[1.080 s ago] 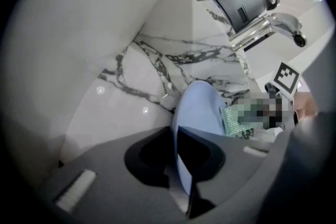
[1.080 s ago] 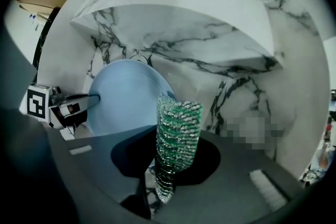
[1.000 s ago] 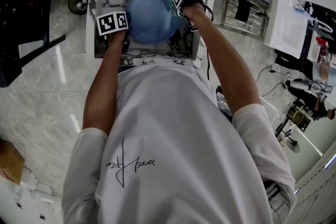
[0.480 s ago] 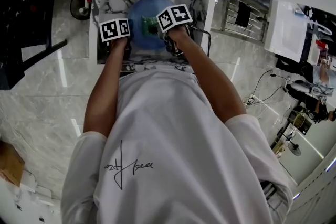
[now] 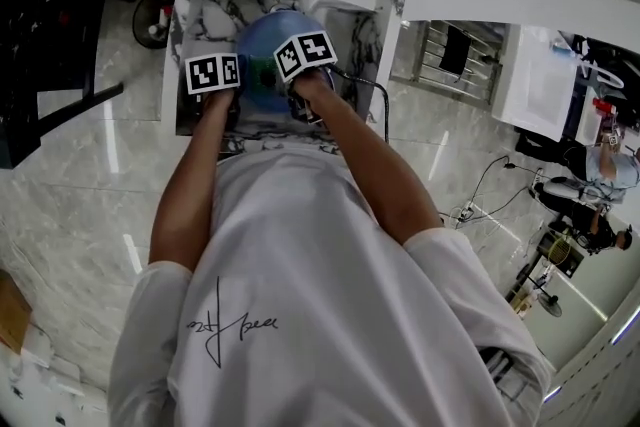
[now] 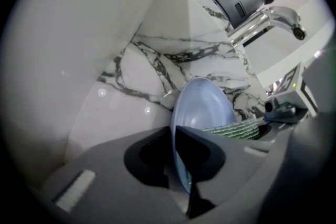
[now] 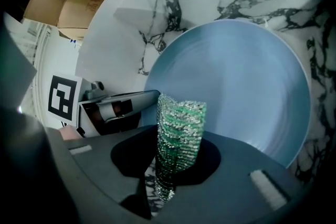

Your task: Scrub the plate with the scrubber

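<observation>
Currently, the left gripper [image 6: 174, 139] is clamped on the rim of the blue plate [image 7: 241, 81], which is tilted inside the marble sink [image 6: 142, 76]. The right gripper [image 7: 169, 168] is closed on the green mesh scrubber [image 7: 179, 123] in front of the plate face. The faucet [image 6: 265, 18] is at the plate's 1 o'clock.

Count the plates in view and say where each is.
1. The blue plate is in the marble sink, its rim clamped in the left gripper; the right gripper's green scrubber faces it. Others may hide under the arms.
</observation>
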Demonstrator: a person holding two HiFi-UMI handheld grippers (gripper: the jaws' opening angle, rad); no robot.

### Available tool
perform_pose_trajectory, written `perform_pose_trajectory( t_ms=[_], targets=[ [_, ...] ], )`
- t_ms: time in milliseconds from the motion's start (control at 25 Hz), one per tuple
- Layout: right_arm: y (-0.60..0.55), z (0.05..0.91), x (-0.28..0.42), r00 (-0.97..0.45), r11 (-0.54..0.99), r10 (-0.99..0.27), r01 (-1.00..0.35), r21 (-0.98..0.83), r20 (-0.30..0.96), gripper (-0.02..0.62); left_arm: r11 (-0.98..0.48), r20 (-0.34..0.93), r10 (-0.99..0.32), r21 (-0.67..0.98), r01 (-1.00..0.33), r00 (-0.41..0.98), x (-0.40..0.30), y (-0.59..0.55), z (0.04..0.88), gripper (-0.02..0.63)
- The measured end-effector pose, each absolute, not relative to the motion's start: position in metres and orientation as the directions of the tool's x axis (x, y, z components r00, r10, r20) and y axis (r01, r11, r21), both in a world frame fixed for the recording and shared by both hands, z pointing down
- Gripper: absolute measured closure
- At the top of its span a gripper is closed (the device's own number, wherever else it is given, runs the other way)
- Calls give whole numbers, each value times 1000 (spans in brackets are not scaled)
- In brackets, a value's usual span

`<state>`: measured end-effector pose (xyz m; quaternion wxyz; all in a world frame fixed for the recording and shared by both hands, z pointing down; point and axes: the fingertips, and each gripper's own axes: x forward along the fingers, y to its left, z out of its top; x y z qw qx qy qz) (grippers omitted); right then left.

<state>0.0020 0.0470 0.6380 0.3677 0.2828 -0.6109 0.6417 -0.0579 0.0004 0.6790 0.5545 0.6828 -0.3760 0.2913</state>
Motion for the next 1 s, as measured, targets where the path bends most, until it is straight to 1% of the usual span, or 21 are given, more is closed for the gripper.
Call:
perform_pose_trajectory(
  t_ms=[760,1000],
  targets=[
    [52,652,14,-510,70,166,-847,-526,844,523,-118,824,-189,521,-845,534,-59,1,679,522],
    [58,652,25,-510,43,179,-850,-525,841,523,-119,822,-190,524,-843,537,-57,0,678,522]
  ],
)
